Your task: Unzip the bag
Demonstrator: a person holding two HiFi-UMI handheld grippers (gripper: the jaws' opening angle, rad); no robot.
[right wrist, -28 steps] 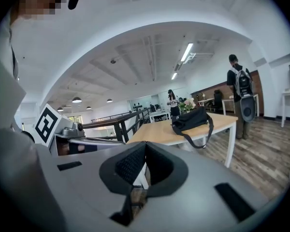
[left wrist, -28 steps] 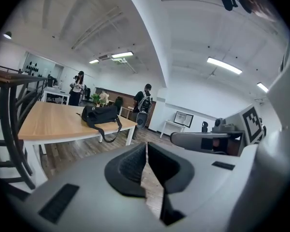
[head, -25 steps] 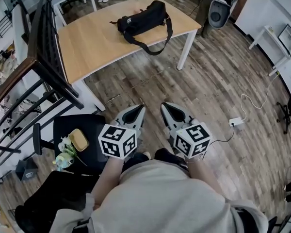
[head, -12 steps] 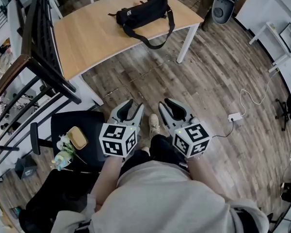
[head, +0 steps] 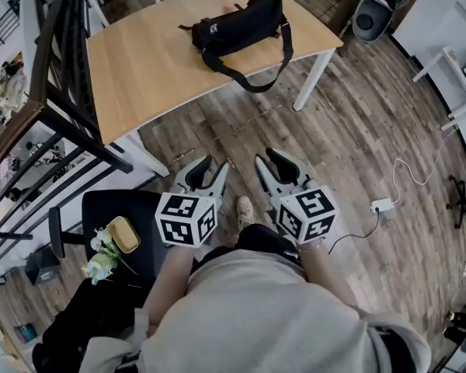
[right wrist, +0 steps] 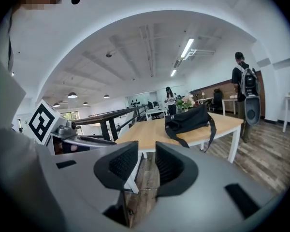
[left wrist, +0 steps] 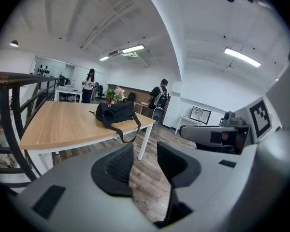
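A black duffel bag (head: 237, 23) with a shoulder strap (head: 258, 82) lies on the far part of a light wooden table (head: 140, 61); the strap hangs over the table's edge. The bag also shows in the left gripper view (left wrist: 115, 112) and the right gripper view (right wrist: 188, 120), well beyond the jaws. My left gripper (head: 213, 164) and right gripper (head: 269, 158) are side by side over the wooden floor, short of the table. The left gripper (left wrist: 145, 146) and right gripper (right wrist: 146, 146) are both opening, with nothing between the pads.
A dark metal railing (head: 62, 92) runs along the left. A black chair (head: 120, 208) holding a plant and a small tin stands at lower left. A white power strip (head: 383, 205) with its cable lies on the floor at right. Two people (left wrist: 159, 98) stand far behind the table.
Both grippers' jaws have gone from shut to parted. The person has stepped forward, one shoe now showing between the grippers, and the bag has shifted right in the head view.
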